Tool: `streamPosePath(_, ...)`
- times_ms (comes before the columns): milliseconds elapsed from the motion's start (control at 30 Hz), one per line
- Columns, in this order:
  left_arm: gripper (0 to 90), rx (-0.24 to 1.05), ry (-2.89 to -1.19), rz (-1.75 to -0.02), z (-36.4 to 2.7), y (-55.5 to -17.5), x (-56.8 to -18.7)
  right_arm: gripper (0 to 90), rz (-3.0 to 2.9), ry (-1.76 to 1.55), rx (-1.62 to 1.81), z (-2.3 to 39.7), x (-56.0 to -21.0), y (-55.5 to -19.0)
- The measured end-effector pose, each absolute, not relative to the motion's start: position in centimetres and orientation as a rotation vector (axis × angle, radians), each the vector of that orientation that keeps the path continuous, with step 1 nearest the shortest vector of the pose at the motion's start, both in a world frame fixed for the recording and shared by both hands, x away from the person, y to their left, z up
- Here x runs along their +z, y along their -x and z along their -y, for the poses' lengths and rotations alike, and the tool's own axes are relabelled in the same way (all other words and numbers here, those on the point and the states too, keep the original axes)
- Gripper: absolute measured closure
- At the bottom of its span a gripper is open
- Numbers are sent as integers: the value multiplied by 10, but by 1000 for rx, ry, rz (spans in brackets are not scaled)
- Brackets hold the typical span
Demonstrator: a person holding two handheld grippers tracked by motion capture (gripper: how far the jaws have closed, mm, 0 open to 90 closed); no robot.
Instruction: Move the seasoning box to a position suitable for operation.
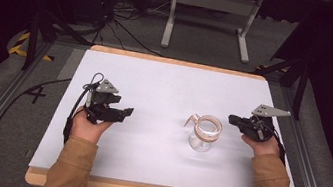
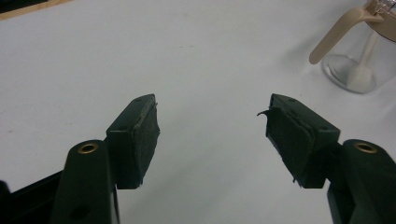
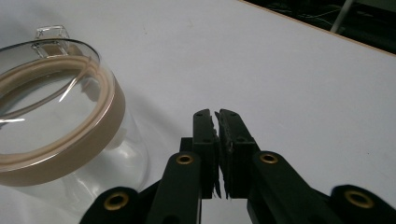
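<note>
Nothing is gripped yet: the jug stands free on the table. My left gripper is spread wide, well apart from it. My right gripper, pressed together and empty, sits just beside its rim; I judge the grasp remains.

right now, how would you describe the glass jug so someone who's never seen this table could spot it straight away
On the white table, look right of the middle, just in front of the shut tongs of the right gripper. There stands the glass jug, upright. It is clear glass with a tan band round its rim and a tan handle pointing toward the left gripper.
</note>
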State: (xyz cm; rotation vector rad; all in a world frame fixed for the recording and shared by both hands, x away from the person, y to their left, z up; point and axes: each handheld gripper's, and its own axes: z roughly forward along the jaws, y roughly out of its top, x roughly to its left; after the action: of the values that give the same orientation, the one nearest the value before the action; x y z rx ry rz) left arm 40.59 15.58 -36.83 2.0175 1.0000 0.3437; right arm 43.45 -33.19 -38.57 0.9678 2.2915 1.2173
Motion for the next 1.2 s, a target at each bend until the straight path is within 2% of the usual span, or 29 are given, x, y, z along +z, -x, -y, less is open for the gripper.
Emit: streamPosePath(1200,344,323,-2052,-947,-146,-402,-363,849,-2530,-921,1164,299,-412,-441)
